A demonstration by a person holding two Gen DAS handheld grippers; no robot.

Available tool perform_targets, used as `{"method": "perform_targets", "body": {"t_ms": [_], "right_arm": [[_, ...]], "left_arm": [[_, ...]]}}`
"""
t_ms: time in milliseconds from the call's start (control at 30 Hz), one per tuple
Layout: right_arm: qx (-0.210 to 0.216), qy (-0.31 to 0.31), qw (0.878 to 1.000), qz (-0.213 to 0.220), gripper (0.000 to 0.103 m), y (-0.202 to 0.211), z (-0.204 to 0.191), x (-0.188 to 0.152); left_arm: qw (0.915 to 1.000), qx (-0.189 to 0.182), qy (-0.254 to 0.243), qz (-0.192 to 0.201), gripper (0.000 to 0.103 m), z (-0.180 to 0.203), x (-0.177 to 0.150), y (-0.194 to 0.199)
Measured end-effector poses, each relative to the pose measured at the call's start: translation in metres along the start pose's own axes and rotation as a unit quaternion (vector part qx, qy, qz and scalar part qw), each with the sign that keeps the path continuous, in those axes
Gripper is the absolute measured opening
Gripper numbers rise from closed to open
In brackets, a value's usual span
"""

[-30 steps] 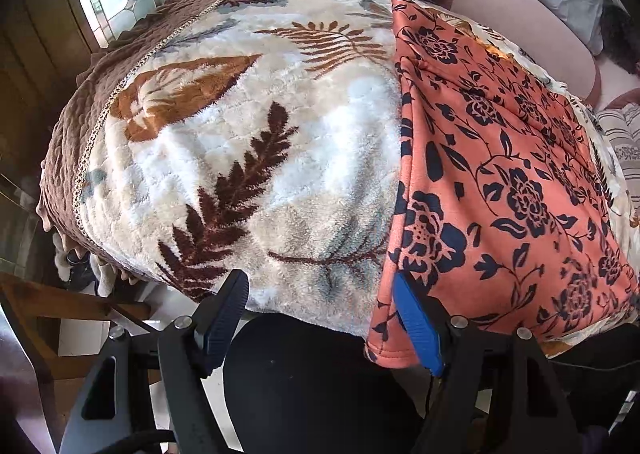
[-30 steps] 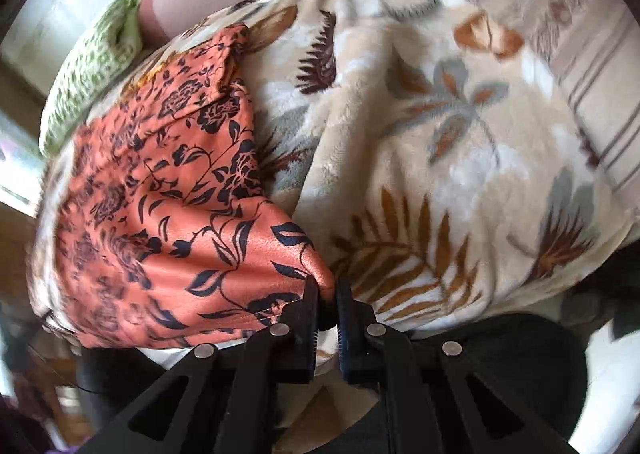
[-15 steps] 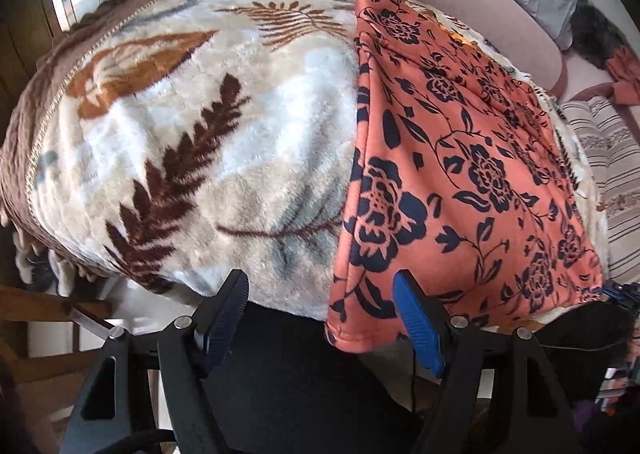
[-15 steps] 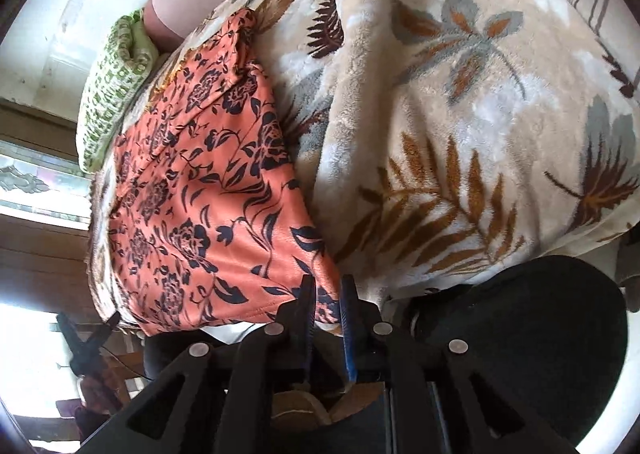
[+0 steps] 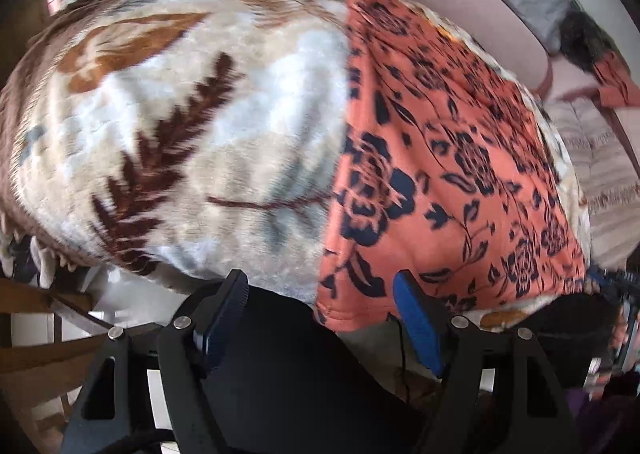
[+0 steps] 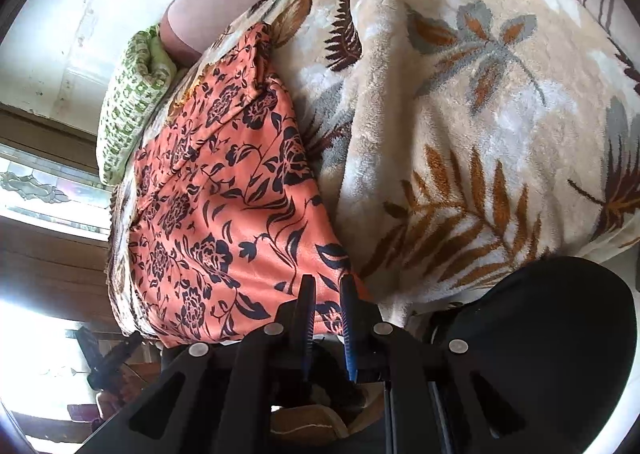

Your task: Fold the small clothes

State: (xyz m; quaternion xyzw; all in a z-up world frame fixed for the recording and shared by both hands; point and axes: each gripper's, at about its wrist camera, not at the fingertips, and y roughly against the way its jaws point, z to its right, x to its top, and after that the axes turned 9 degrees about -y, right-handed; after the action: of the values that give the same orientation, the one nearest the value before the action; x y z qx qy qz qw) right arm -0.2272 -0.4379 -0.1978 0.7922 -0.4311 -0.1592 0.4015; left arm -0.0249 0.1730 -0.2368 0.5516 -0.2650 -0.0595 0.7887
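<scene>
While pinched at its near right corner by the right hand-held gripper (image 6: pixel 326 296), orange floral garment (image 6: pixel 224 206): thin, limp, light; left hand-held gripper (image 5: pixel 320 294) spread beside near left hem.

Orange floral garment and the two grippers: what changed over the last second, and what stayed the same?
Both wrist views tilted further down, so the bed slid up in each picture. The orange floral garment still lies spread on the leaf-print blanket. The right gripper stays shut on its near corner; the left gripper stays open at the other near corner, gripping nothing. Nothing taken or released.
</scene>
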Motion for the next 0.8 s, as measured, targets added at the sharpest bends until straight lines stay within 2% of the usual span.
{"method": "perform_targets", "body": {"t_ms": [133, 233, 333, 467, 567, 667, 733, 800], "right_arm": [[0.005, 0.000, 1.000, 0.001, 0.014, -0.001, -0.003, -0.001], [0.000, 0.003, 1.000, -0.005, 0.014, -0.004, -0.004, -0.003], [-0.006, 0.008, 1.000, -0.011, 0.014, -0.006, -0.005, -0.003], [-0.004, 0.008, 1.000, -0.015, 0.014, -0.009, -0.006, -0.002], [-0.005, 0.012, 1.000, -0.021, 0.014, -0.013, -0.010, -0.003], [-0.008, 0.017, 0.999, -0.026, 0.014, -0.016, -0.013, -0.005], [-0.010, 0.016, 1.000, -0.025, 0.014, -0.016, -0.013, -0.005], [-0.011, 0.013, 1.000, -0.024, 0.014, -0.016, -0.012, -0.004]], "left_arm": [[0.9993, -0.009, -0.030, -0.022, 0.076, 0.011, 0.000, -0.016], [0.9993, -0.006, -0.018, -0.033, 0.076, 0.009, 0.001, -0.028], [0.9992, -0.026, -0.007, -0.031, 0.074, 0.007, 0.003, -0.032], [0.9984, -0.043, -0.009, -0.035, 0.052, 0.006, 0.003, -0.037], [0.9979, -0.051, -0.003, -0.041, 0.045, 0.002, 0.000, -0.043], [0.9970, -0.060, 0.016, -0.046, 0.046, -0.004, -0.005, -0.044], [0.9961, -0.064, 0.022, -0.057, 0.054, -0.008, -0.006, -0.047], [0.9961, -0.067, 0.024, -0.053, 0.054, -0.010, -0.005, -0.048]]}}
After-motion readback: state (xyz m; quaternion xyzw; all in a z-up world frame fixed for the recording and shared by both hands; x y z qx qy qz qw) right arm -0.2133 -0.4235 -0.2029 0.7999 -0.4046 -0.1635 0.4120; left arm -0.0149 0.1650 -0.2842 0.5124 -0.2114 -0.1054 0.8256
